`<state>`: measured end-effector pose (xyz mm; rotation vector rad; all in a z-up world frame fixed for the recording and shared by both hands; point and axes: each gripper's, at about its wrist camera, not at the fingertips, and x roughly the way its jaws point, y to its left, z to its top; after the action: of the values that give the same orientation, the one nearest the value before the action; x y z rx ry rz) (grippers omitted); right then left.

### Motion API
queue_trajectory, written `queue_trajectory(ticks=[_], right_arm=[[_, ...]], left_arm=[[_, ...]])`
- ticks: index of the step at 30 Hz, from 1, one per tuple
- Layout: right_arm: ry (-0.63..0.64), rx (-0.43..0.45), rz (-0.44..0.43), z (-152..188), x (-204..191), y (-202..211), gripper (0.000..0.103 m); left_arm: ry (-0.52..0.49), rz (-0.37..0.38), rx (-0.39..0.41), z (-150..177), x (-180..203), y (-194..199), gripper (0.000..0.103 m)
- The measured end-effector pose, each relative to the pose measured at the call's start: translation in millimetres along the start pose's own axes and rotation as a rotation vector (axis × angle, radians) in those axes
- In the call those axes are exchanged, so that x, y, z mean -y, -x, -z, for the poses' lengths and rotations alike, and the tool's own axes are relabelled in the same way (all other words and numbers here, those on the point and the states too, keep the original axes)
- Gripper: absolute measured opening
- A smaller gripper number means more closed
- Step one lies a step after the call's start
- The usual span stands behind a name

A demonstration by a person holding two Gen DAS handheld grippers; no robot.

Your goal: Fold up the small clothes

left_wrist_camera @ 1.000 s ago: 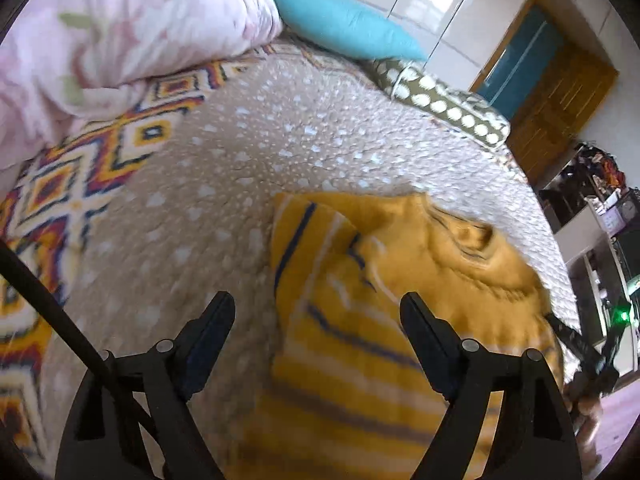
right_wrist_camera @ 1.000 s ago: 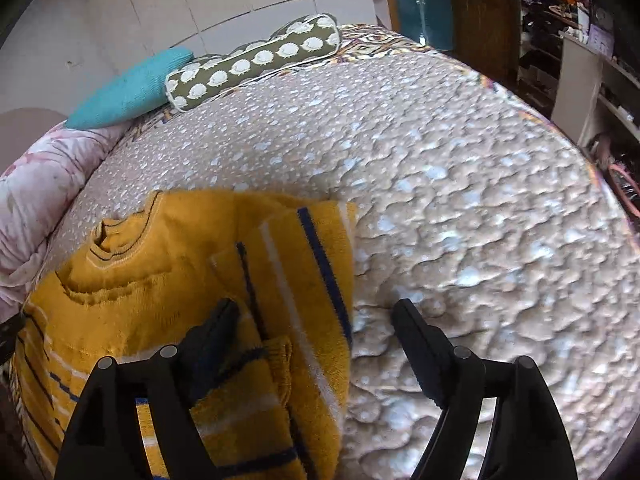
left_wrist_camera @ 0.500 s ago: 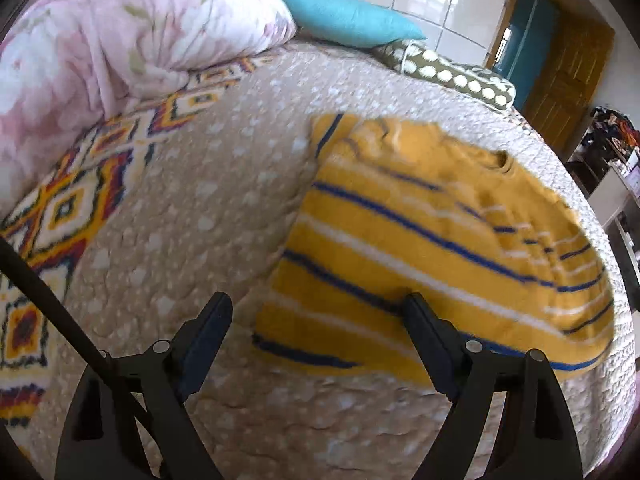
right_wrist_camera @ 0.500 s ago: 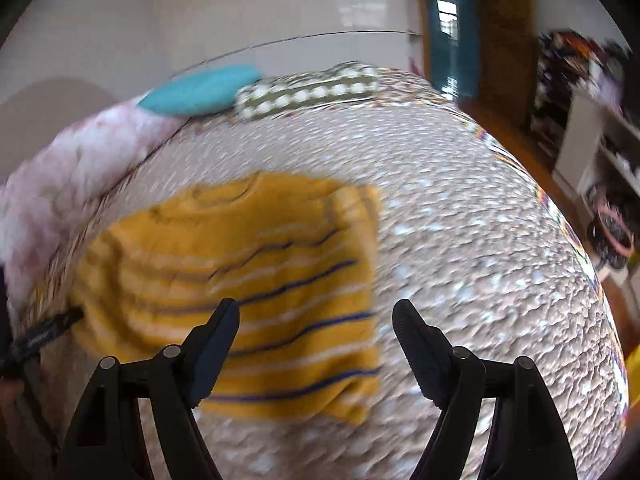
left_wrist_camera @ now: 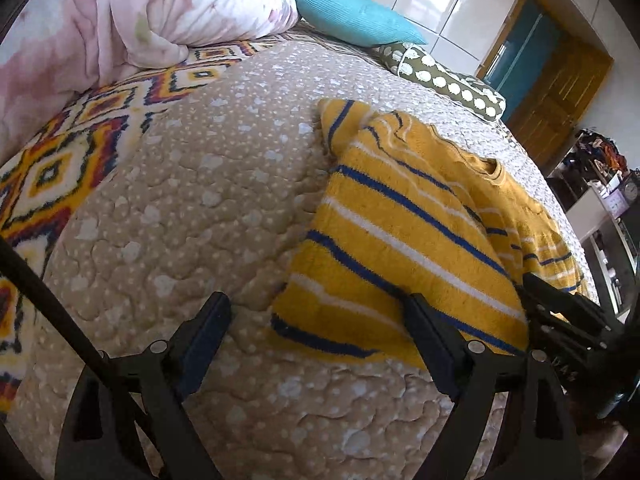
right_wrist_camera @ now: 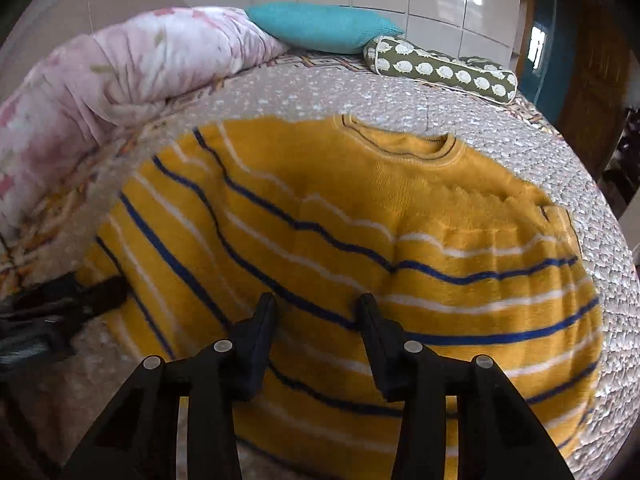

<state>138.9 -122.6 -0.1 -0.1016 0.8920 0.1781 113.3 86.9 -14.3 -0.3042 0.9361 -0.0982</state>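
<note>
- Yellow knit with blue and white stripes: the sweater (left_wrist_camera: 404, 236) lies flat on the quilted bed (left_wrist_camera: 192, 208), collar toward the pillows, hem toward the person.
- Its left sleeve looks folded in over the body; in the right wrist view the fabric bulges in soft ridges on the right side.
- Left tool (left_wrist_camera: 316, 322) is spread wide and holds nothing. The hem's left corner sits between its fingers, its right finger just over the cloth.
- Right tool (right_wrist_camera: 316, 314) stands over the hem's middle, fingers only partly apart with fabric beneath them; I cannot tell whether any cloth is pinched.
- The stripes run crosswise to both tools, so the garment's long axis points away from them, toward the collar. A bottom-to-top fold would, I judge, start at this near hem, and both tools are already at it.
- No brand or label on the sweater can be read; faint letters on the right tool's body in the left view are too small to make out.
</note>
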Motion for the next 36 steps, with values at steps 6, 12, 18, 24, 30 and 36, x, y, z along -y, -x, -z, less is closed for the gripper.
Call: queue_trajectory(ticks=[6, 12, 18, 24, 30, 36], right_arm=[[-0.013, 0.021, -0.001, 6.1, 3.1, 1.5, 0.047], [-0.001, 0.046, 0.021, 9.1, 2.7, 13.0, 0.048], [0.028, 0.088, -0.004, 28.8, 5.5, 40.1, 0.05], [0.117, 0.131, -0.006, 43.4, -6.5, 53.8, 0.057], [0.245, 0.147, -0.014, 44.0, -35.4, 49.4, 0.058], [0.425, 0.235, 0.025, 55.7, -75.8, 59.6, 0.066]], left_arm=[[-0.014, -0.016, 0.005, 0.9, 2.0, -0.3, 0.089], [-0.029, -0.021, 0.007, 3.2, 6.8, -2.8, 0.093], [-0.012, 0.016, 0.003, 0.9, 5.0, -2.4, 0.096], [0.278, 0.276, -0.047, -26.7, -44.8, -0.4, 0.096], [0.148, 0.285, -0.131, -71.3, -39.2, -27.9, 0.096], [0.034, 0.364, -0.252, -93.6, -16.0, -60.1, 0.098]])
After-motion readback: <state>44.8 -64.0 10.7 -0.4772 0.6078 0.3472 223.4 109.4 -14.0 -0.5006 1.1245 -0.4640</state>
